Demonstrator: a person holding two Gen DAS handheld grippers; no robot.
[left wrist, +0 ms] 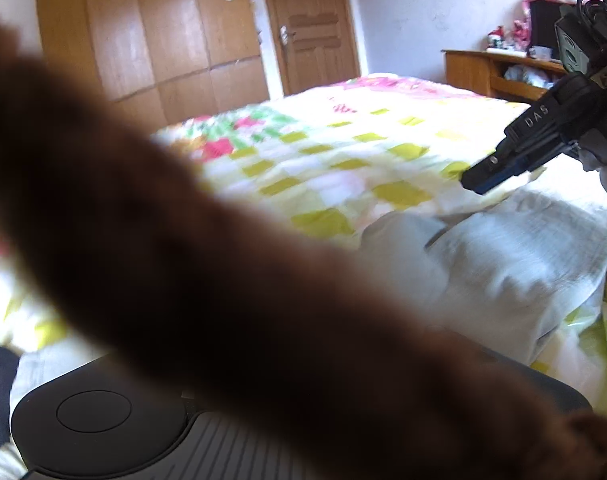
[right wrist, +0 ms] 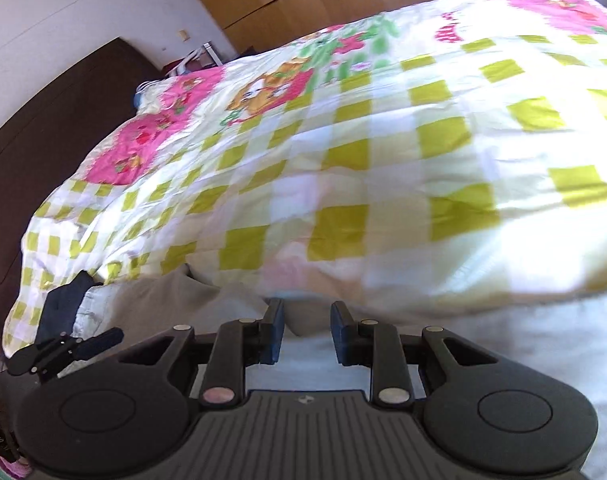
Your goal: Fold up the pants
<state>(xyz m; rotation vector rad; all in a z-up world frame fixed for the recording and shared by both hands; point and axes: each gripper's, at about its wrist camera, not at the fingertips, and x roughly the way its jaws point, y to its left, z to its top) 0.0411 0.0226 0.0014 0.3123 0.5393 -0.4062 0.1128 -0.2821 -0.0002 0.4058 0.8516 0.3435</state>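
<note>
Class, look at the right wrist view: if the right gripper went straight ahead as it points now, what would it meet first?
Most likely the pale pants lying just beyond the right gripper, whose jaws stand open; past them lies the checked quilt. Depth is unclear.

Checked yellow-green bedspread (right wrist: 343,152), wooden wardrobe (left wrist: 143,32), door (left wrist: 311,24), bedside cabinet (left wrist: 487,72), dark headboard (right wrist: 43,128)

Bed cover (right wrist: 383,128): soft printed cloth, matt, lightly creased. Pants (left wrist: 503,264): pale woven cloth, matt, lying on it. Right claw (right wrist: 306,330): matt black plastic, ribbed body, metal pins. Wardrobe (left wrist: 143,32) beyond the bed: smooth, faintly glossy wood.
</note>
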